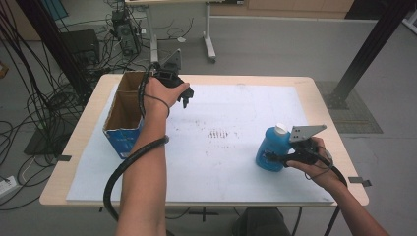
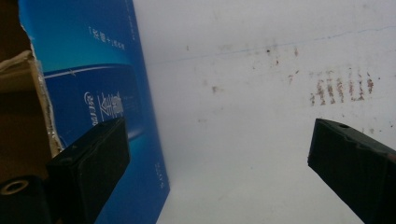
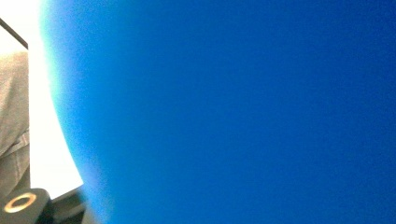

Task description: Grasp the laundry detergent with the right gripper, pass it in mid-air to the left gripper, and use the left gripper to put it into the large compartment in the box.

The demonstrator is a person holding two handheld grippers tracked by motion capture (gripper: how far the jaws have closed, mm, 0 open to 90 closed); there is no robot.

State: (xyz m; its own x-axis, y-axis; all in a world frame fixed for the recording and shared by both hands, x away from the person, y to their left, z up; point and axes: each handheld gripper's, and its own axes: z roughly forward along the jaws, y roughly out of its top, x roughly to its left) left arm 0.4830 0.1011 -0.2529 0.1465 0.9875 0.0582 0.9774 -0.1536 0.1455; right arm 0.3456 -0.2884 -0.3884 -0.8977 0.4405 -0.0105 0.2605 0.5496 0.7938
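Note:
A blue plastic bottle [image 1: 269,146] with a white cap stands upright on the right part of the white sheet. My right gripper [image 1: 273,158] comes in from the bottle's right and is shut on its lower body. In the right gripper view the bottle's blue wall [image 3: 233,112] sits very close to the lens. My left gripper [image 1: 186,96] hangs over the sheet's far left, just right of an open cardboard box [image 1: 124,116]. Its jaws stand wide apart with nothing between them [image 2: 217,144], and the box's blue printed side [image 2: 93,70] lies beside the left jaw.
A white sheet [image 1: 221,167] covers most of the wooden table [image 1: 324,98]; it has brownish smudges [image 1: 219,133] at its middle. The box stands along the left edge. Cables and equipment lie on the floor beyond the table's far left.

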